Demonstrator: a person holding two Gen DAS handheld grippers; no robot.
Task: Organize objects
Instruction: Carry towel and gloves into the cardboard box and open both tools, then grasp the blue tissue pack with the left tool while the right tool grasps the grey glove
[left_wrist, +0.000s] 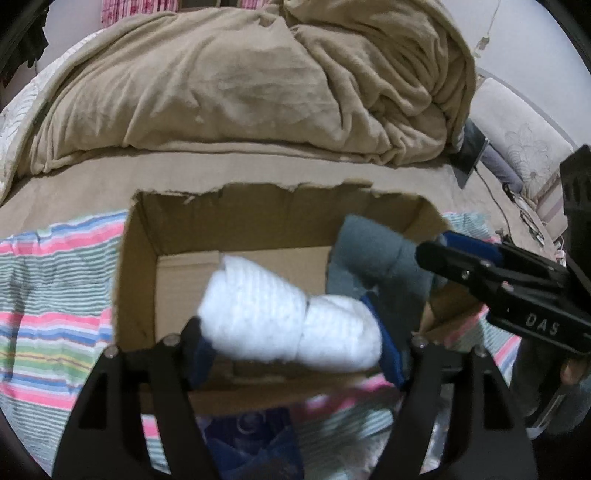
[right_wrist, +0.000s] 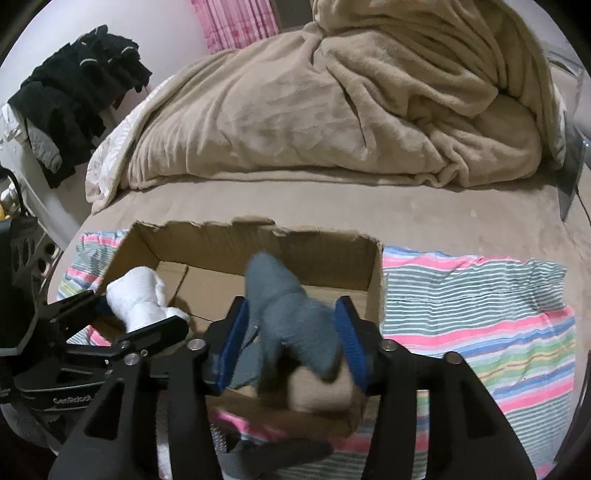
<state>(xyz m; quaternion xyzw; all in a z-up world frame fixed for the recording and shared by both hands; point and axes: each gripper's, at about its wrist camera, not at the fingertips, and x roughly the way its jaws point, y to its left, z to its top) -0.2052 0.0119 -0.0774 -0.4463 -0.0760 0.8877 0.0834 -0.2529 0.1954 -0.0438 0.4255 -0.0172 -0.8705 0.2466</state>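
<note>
An open cardboard box (left_wrist: 140, 258) stands on a striped cloth on the bed; it also shows in the right wrist view (right_wrist: 332, 254). My left gripper (left_wrist: 291, 332) is shut on a rolled white sock bundle (left_wrist: 280, 314) and holds it over the box's left half; the bundle also shows in the right wrist view (right_wrist: 140, 295). My right gripper (right_wrist: 291, 332) is shut on a grey sock bundle (right_wrist: 288, 310) and holds it over the box's right half. In the left wrist view the grey bundle (left_wrist: 373, 254) hangs from the right gripper (left_wrist: 439, 251).
A crumpled tan blanket (left_wrist: 258, 81) fills the bed behind the box. The striped cloth (right_wrist: 480, 314) spreads to both sides. Black clothes (right_wrist: 77, 85) hang at far left. A dark tablet-like object with cables (left_wrist: 471, 151) lies at the right.
</note>
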